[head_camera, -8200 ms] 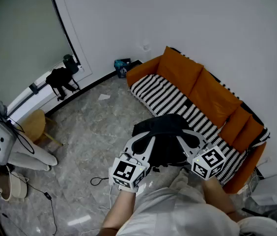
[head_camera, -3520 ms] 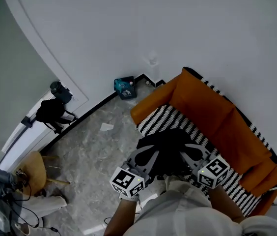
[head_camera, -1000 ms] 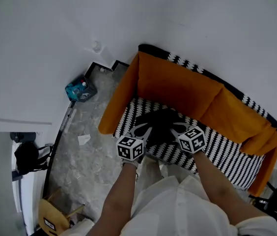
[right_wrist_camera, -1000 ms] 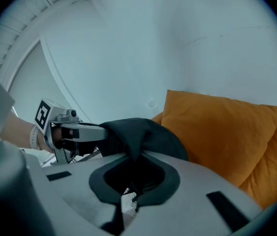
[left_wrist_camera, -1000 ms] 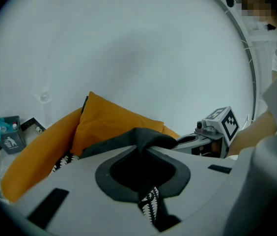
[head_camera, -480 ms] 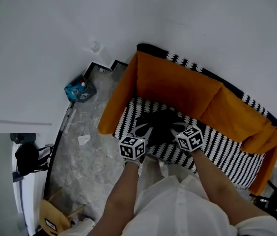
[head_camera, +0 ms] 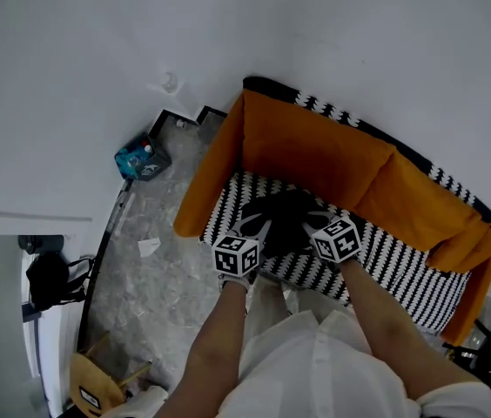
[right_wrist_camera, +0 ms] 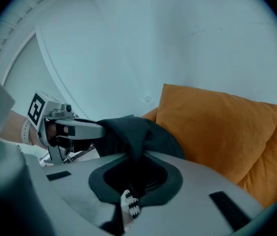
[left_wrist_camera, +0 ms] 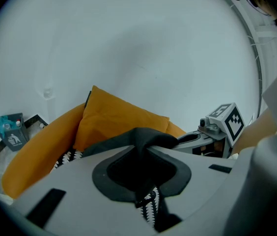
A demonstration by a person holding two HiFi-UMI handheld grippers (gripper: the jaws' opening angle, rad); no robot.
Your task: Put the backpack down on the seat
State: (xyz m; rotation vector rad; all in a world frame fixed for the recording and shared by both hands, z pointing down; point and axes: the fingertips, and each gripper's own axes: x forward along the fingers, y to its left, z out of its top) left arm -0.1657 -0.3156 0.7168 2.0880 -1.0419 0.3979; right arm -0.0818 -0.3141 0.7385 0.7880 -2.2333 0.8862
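The soft black fabric backpack [head_camera: 285,219] lies slumped on the black-and-white zigzag-striped seat [head_camera: 385,266] of the orange sofa [head_camera: 211,181], towards the armrest end and just in front of the orange back cushions [head_camera: 315,155]. Its dark cloth is gathered into a raised fold on each side: one fold sits between the opening jaws of the left gripper [head_camera: 261,226], the other is pinched in the closed jaws of the right gripper [head_camera: 312,223]
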